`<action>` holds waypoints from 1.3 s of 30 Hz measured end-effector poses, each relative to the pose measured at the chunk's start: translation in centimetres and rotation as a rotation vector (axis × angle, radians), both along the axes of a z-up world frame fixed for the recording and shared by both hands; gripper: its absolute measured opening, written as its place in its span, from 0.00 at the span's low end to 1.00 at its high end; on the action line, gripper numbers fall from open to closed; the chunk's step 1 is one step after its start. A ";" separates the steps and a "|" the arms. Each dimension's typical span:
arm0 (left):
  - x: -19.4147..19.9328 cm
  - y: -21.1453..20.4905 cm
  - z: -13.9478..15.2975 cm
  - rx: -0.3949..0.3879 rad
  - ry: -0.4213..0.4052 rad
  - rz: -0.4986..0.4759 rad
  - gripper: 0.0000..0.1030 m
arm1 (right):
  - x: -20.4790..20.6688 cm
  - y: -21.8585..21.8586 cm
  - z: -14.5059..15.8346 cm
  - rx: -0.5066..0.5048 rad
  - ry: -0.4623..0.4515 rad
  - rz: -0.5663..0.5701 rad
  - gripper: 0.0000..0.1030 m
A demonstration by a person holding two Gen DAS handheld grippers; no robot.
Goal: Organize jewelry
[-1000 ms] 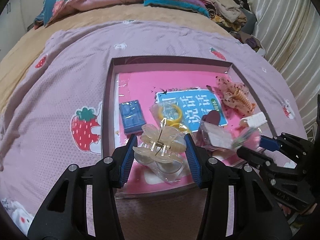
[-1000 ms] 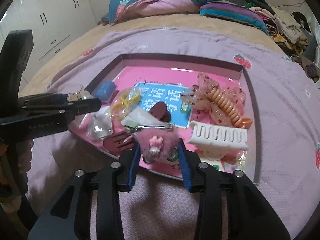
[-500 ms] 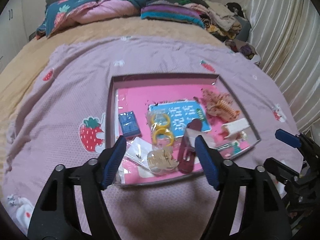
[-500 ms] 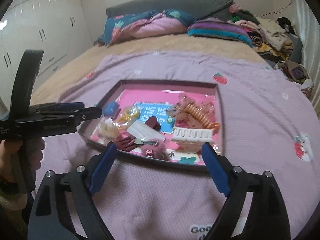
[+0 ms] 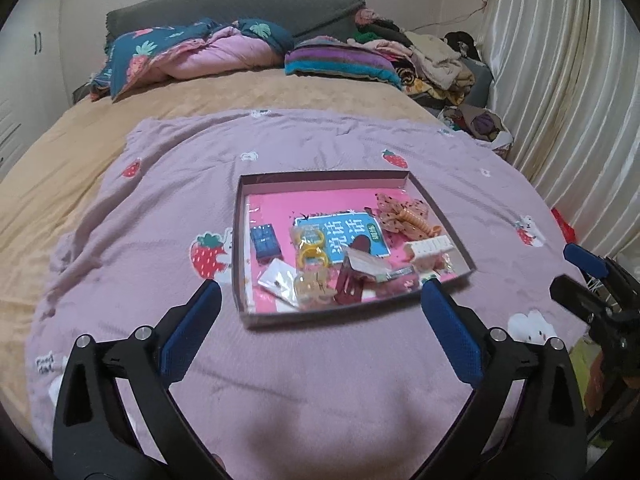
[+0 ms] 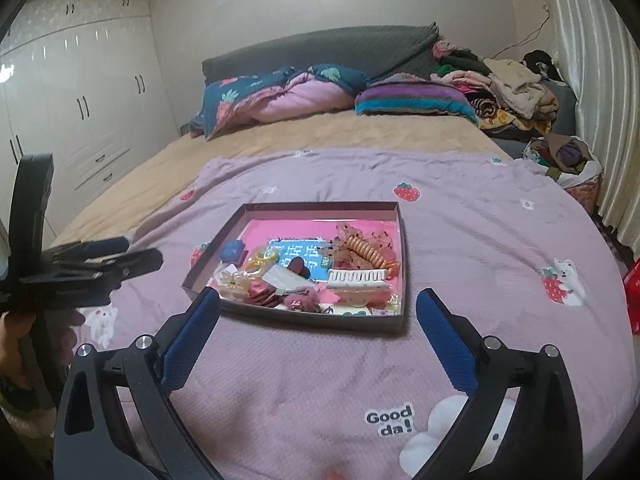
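A shallow dark-rimmed tray (image 5: 320,176) (image 6: 320,205) lies on the purple strawberry blanket and holds hair pieces. A clear cream claw clip (image 5: 314,286) (image 6: 234,282) lies at its near left, a pink fluffy clip (image 6: 298,302) at its near edge. A white claw clip (image 6: 358,278) and an orange spiral tie (image 5: 416,220) lie to the right. My left gripper (image 5: 319,286) hangs back from the tray, its jaws opening with nothing between them. My right gripper (image 6: 318,294) is likewise drawn back, jaws opening and empty.
The purple blanket (image 6: 480,240) covers the near bed. Folded quilts (image 5: 200,52) and piled clothes (image 5: 432,60) sit at the head. A curtain (image 5: 560,100) hangs at the right, white wardrobes (image 6: 80,100) at the left. A hand (image 6: 16,340) holds the left gripper.
The left gripper let go of the cream claw clip and the right of the pink fluffy clip. Both clips now lie in the tray. Both grippers pulled back and up, jaws widening.
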State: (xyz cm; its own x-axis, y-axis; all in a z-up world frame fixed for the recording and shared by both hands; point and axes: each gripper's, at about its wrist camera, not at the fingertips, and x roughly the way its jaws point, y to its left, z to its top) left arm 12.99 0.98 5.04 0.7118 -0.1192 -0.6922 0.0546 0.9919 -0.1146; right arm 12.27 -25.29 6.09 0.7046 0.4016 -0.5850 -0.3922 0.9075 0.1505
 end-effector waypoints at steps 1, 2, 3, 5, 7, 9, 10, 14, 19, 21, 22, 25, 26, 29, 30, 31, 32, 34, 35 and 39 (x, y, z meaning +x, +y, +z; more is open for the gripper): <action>-0.5 -0.1 0.0 0.006 -0.002 0.004 0.91 | -0.5 -0.2 0.2 0.001 -0.007 -0.001 0.96; -0.9 -0.1 0.1 0.008 -0.004 0.004 0.91 | -1.0 -0.3 0.3 0.003 -0.010 -0.002 0.96; -1.6 -0.1 0.1 0.010 -0.009 0.004 0.91 | -1.3 -0.4 0.3 0.004 -0.012 -0.002 0.96; -2.5 -0.1 0.0 0.013 -0.012 0.011 0.91 | -2.1 -0.6 0.4 0.007 -0.017 -0.004 0.96; -3.3 -0.1 -0.2 0.014 -0.011 0.015 0.91 | -2.8 -0.7 0.3 0.006 -0.020 -0.002 0.96; -4.0 -0.2 -0.4 0.016 -0.012 0.016 0.91 | -3.6 -0.7 0.0 -0.003 -0.019 0.000 0.96; -4.3 -0.3 -0.5 0.016 -0.012 0.017 0.91 | -3.9 -0.8 -0.1 -0.005 -0.018 0.001 0.96; -5.6 -0.5 -1.3 0.017 -0.007 0.022 0.91 | -5.0 -0.8 -0.5 -0.009 -0.009 0.001 0.96; -7.2 -0.7 -2.3 0.012 0.000 0.029 0.91 | -6.3 -0.7 -1.0 -0.011 -0.009 0.010 0.96; -7.7 -0.9 -3.0 0.005 0.007 0.026 0.91 | -6.7 -0.7 -1.2 -0.009 -0.008 0.011 0.96; -7.9 -0.9 -3.2 0.003 0.009 0.024 0.91 | -6.9 -0.6 -1.6 -0.009 -0.004 0.014 0.96; -8.3 -1.0 -4.2 0.002 0.024 0.032 0.91 | -7.2 -0.2 -2.5 -0.023 0.014 0.022 0.96; -8.3 -1.0 -4.4 0.003 0.027 0.034 0.91 | -7.4 0.0 -2.9 -0.031 0.021 0.025 0.96; -8.4 -0.8 -5.0 0.005 0.038 0.041 0.91 | -7.5 0.4 -3.9 -0.040 0.039 0.031 0.96; -8.4 -0.8 -5.1 0.005 0.040 0.042 0.91 | -7.5 0.4 -4.1 -0.038 0.044 0.031 0.96; -8.5 -0.8 -5.2 0.006 0.042 0.043 0.91 | -7.5 0.5 -4.3 -0.038 0.049 0.029 0.96; -8.4 -0.8 -5.3 0.007 0.045 0.044 0.91 | -7.5 0.6 -4.4 -0.038 0.050 0.030 0.96; -8.4 -0.8 -5.4 0.008 0.047 0.045 0.91 | -7.5 0.7 -4.4 -0.041 0.050 0.029 0.96; -8.4 -0.8 -5.4 0.005 0.045 0.047 0.91 | -7.5 0.7 -4.4 -0.041 0.051 0.028 0.96; -8.4 -0.7 -5.5 0.005 0.047 0.045 0.91 | -7.3 0.6 -4.6 -0.039 0.056 0.024 0.96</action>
